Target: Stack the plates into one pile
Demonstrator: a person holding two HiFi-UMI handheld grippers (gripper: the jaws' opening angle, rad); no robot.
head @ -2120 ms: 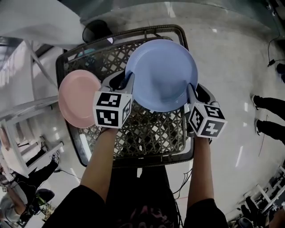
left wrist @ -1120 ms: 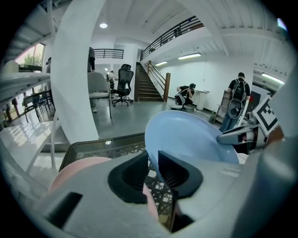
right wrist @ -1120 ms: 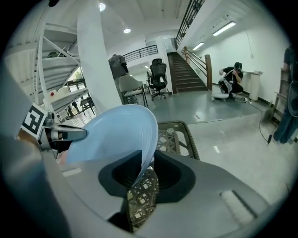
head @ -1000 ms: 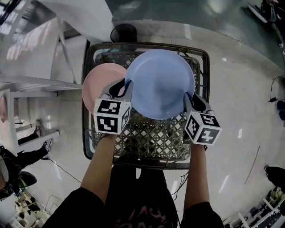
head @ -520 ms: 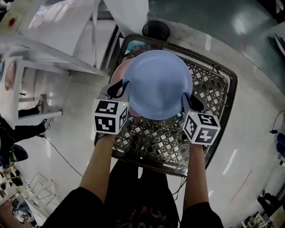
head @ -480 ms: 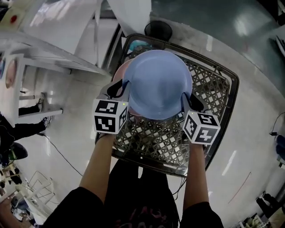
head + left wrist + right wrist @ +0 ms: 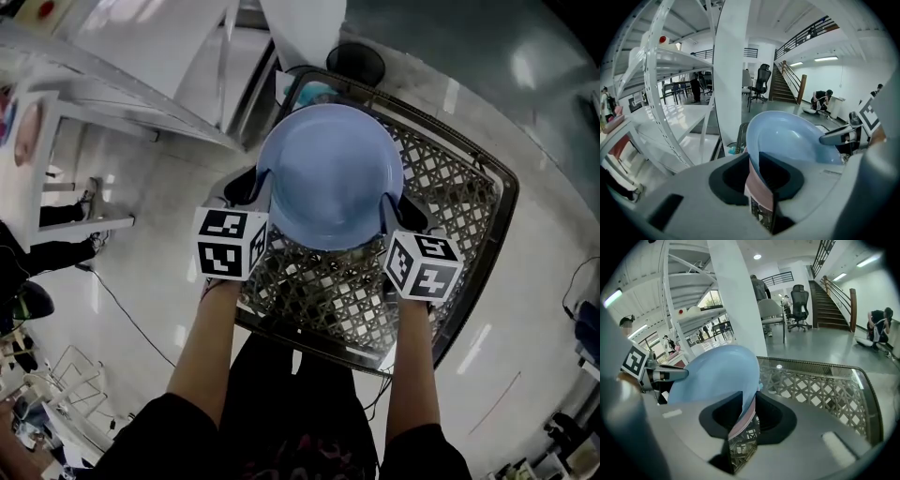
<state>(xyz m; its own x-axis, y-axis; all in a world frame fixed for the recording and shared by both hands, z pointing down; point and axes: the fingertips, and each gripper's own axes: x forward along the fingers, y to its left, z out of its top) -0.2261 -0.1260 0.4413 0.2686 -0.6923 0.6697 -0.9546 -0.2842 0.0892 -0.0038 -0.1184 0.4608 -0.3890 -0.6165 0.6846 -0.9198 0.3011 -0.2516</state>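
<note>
A light blue plate point(image 7: 328, 173) hangs level above a lattice-topped table point(image 7: 450, 187). My left gripper point(image 7: 253, 187) is shut on its left rim and my right gripper point(image 7: 398, 211) is shut on its right rim. In the head view the blue plate covers the pink plate completely. The left gripper view shows the blue plate point(image 7: 792, 138) running into my left gripper point(image 7: 757, 173), with the pink plate point(image 7: 757, 187) just beneath the rim. In the right gripper view the blue plate point(image 7: 717, 373) enters my right gripper point(image 7: 743, 416) above the pink plate point(image 7: 743, 423).
The table has a dark raised rim point(image 7: 497, 178). White metal shelving point(image 7: 94, 84) stands to the left and a white pillar point(image 7: 731, 70) rises beyond the table. A dark round object point(image 7: 361, 61) and a teal item point(image 7: 314, 92) sit at the far edge. People stand off to the left.
Both grippers have carried the blue plate left, from beside the pink plate to directly over it. The pink plate, visible earlier at the left, is now covered in the head view.
</note>
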